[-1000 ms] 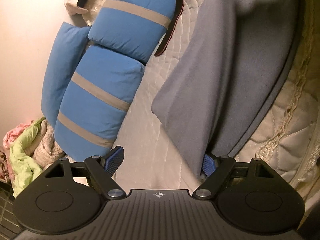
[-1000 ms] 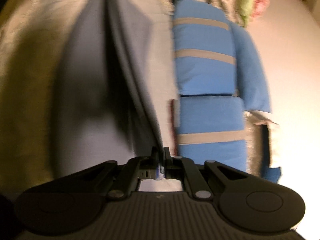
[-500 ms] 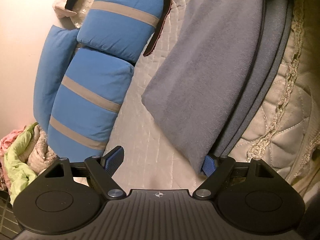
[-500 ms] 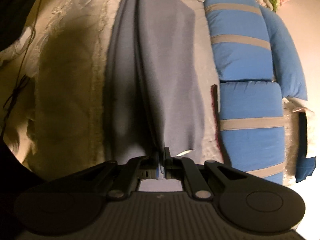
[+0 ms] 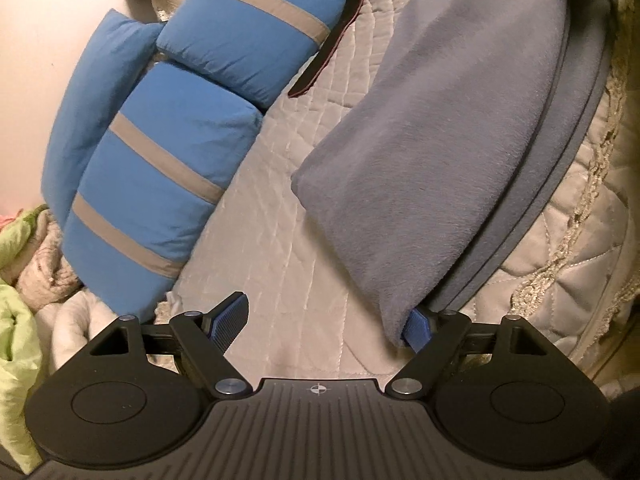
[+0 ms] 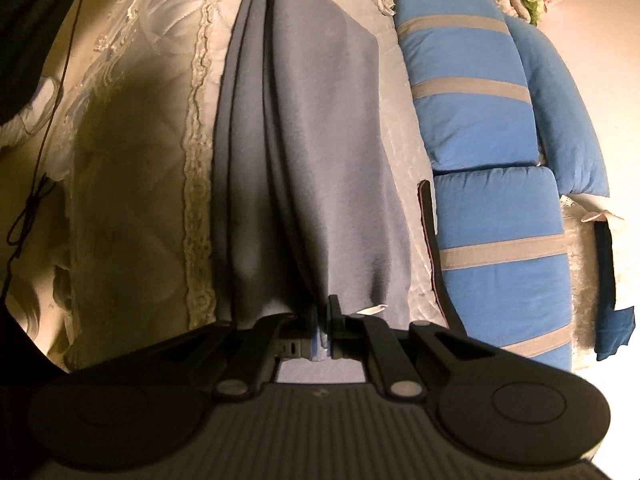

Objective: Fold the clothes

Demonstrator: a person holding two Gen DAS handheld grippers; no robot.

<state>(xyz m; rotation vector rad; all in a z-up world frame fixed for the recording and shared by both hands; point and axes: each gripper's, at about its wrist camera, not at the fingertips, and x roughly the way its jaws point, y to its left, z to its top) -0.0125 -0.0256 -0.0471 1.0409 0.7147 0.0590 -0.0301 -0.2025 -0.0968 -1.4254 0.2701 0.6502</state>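
Cream quilted bedspread (image 5: 280, 216), lace-trimmed; blue grey-striped pillows (image 5: 168, 168) at 10 o'clock against pale wall (image 5: 48, 40); warm dim light.

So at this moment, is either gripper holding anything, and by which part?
The right gripper is shut on the near edge of the grey garment. The left gripper is open, holding nothing.

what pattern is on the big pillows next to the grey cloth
Bright blue with beige-grey stripes across the pillows, clearest in the left wrist view.

The left gripper (image 5: 324, 326) tilts downward with its jaws spread wide, nothing clamped between them. The right gripper (image 6: 323, 332) also tilts downward, its jaws pinched tight together.
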